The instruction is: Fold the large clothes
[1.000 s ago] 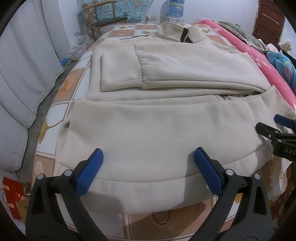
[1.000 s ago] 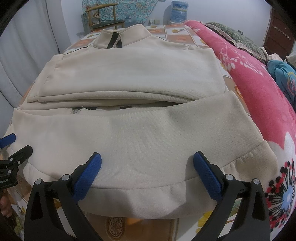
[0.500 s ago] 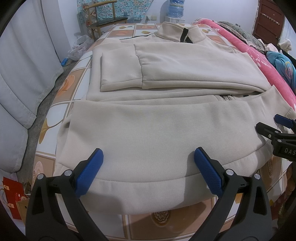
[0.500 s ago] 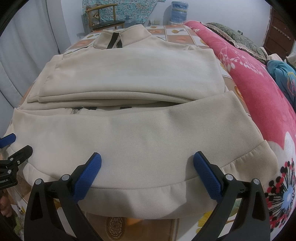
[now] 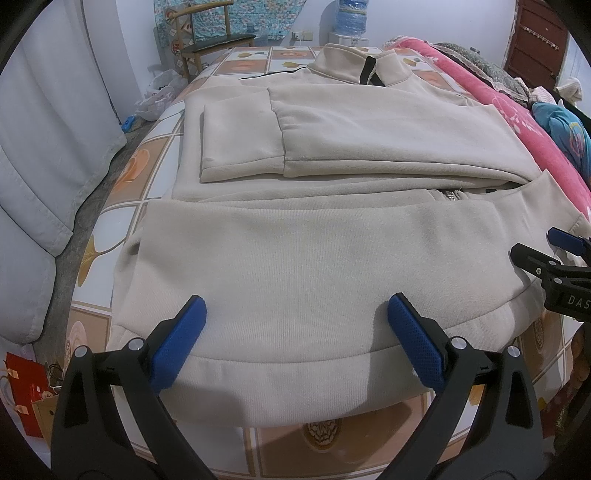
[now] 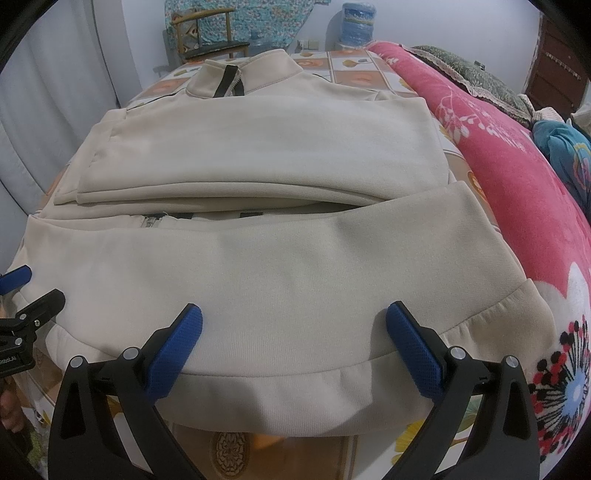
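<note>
A large beige zip jacket [image 5: 314,258] [image 6: 295,258] lies on a bed, collar at the far end, both sleeves folded across its chest. Its hem band faces me and hangs a little over the near edge. My left gripper [image 5: 295,325] hovers open above the left half of the hem, nothing between its blue pads. My right gripper [image 6: 293,332] hovers open above the right half of the hem, also holding nothing. Each gripper shows at the edge of the other's view: the right gripper [image 5: 554,258] and the left gripper [image 6: 22,302].
The bed sheet [image 5: 122,206] has an orange and white tile pattern. A pink floral blanket [image 6: 517,177] runs along the right side. Grey padded panels [image 5: 44,147] stand on the left. A wooden chair [image 5: 210,33] and a water bottle [image 6: 356,22] are beyond the bed.
</note>
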Available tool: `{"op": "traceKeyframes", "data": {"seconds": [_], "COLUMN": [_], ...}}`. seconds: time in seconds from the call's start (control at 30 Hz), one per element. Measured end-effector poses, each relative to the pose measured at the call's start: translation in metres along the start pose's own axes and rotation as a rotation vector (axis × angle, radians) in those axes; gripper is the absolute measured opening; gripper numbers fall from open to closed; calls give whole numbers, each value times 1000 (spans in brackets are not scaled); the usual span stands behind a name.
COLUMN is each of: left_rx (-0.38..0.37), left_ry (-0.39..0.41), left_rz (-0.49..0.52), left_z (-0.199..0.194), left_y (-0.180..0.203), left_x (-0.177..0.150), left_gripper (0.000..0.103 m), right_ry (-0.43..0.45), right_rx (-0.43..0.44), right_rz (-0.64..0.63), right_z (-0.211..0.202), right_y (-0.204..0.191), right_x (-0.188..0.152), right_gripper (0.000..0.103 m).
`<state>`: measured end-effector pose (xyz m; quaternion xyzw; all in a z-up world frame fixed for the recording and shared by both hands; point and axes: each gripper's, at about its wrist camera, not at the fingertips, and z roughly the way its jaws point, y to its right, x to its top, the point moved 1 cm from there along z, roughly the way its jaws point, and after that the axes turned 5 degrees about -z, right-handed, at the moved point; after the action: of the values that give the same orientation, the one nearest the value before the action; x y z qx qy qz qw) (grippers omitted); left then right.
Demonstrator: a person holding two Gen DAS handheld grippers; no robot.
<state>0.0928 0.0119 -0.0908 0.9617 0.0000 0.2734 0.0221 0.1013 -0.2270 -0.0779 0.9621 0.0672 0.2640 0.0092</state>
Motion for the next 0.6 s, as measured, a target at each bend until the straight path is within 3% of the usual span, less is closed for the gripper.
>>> {"op": "traceKeyframes", "data": {"seconds": [0.6], "left_rx": [16], "left_ry": [-25], "left_rz": [-14], "left_z": [3], "left_y": [0], "left_x": [1], "left_gripper": [96], "right_ry": [-9], "right_rx": [5], "right_rz": [-6], "right_z": [0], "right_y": [1], "right_x": [2], "right_gripper": [97]}}
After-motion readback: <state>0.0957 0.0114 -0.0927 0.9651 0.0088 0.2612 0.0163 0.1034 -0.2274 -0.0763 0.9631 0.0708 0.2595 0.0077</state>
